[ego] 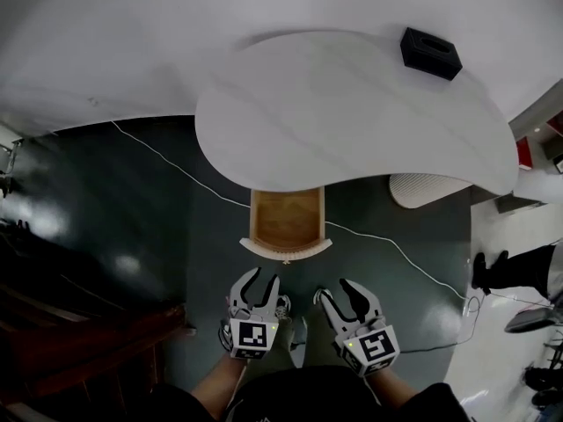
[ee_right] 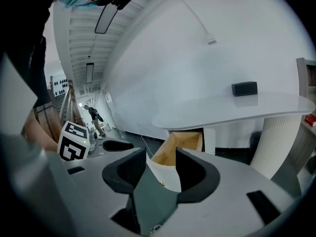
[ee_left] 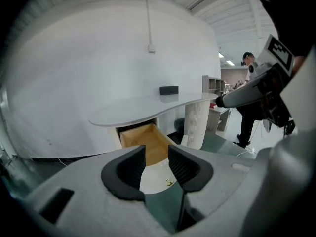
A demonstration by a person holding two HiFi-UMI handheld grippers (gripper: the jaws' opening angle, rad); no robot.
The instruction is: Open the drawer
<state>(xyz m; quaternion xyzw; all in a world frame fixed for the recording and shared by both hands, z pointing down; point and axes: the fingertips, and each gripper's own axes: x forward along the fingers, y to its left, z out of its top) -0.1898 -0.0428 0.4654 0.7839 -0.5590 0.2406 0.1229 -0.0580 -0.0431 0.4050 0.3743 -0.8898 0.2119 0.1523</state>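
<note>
The drawer [ego: 287, 222] stands pulled out from under the white table [ego: 352, 112], its empty wooden inside open to me, so I judge the opening done. That would explain why I hold my left gripper [ego: 264, 280] and right gripper [ego: 336, 290] side by side, clear of its pale front, both with jaws apart and nothing between them. Only the head view shows that gap and the cable [ego: 176, 161] on the floor. Only my left gripper view shows the small brass knob [ee_left: 169, 182] and the ribbed table leg [ee_left: 196, 122].
</note>
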